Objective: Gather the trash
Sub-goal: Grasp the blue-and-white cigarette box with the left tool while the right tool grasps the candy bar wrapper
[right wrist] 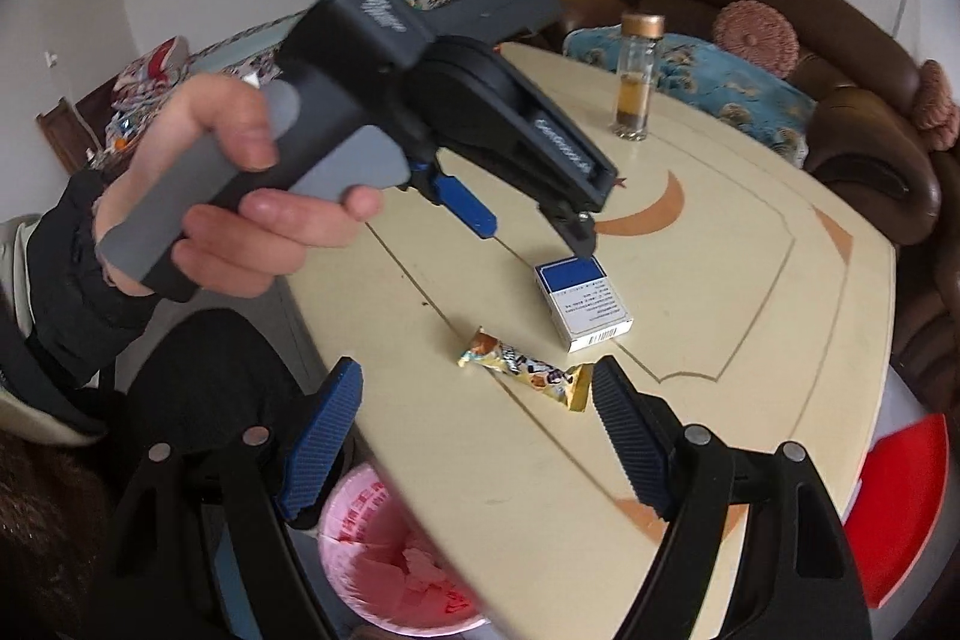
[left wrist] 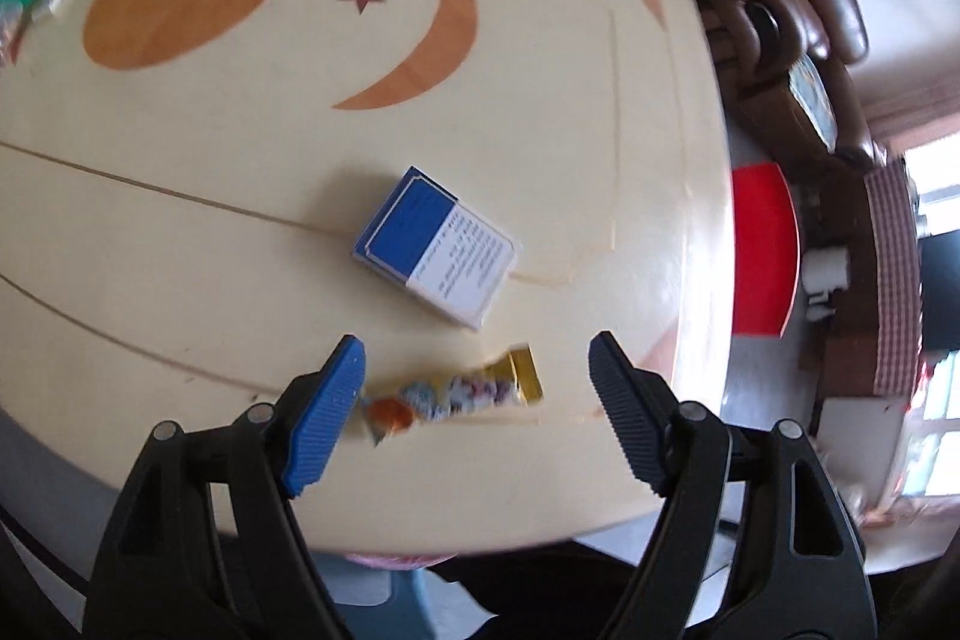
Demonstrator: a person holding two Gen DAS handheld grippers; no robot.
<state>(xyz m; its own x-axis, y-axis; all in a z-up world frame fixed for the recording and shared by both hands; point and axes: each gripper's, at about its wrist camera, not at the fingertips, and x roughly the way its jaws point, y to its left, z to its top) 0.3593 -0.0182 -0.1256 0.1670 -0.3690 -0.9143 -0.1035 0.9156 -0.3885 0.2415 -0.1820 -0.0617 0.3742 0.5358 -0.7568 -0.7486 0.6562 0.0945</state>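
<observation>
Cream table [left wrist: 180, 196] glossy and smooth, lacquered, with tan wood-grain inlays; on it a blue-and-white box [left wrist: 436, 247] of smooth printed card, faintly shiny; just beside the box a candy wrapper [left wrist: 456, 394] of crinkled foil-like film, gold at one end. Beyond the table a sofa [right wrist: 864, 136] of shiny brown leather-like hide; at the table's far side a clear glass jar [right wrist: 635, 79] with a brassy metallic lid; below the table's near edge a bin [right wrist: 390, 562] lined with thin pink plastic. Left gripper [left wrist: 477, 385] of matt black plastic with ribbed blue pads [left wrist: 327, 412]; right gripper [right wrist: 477, 400] alike.
</observation>
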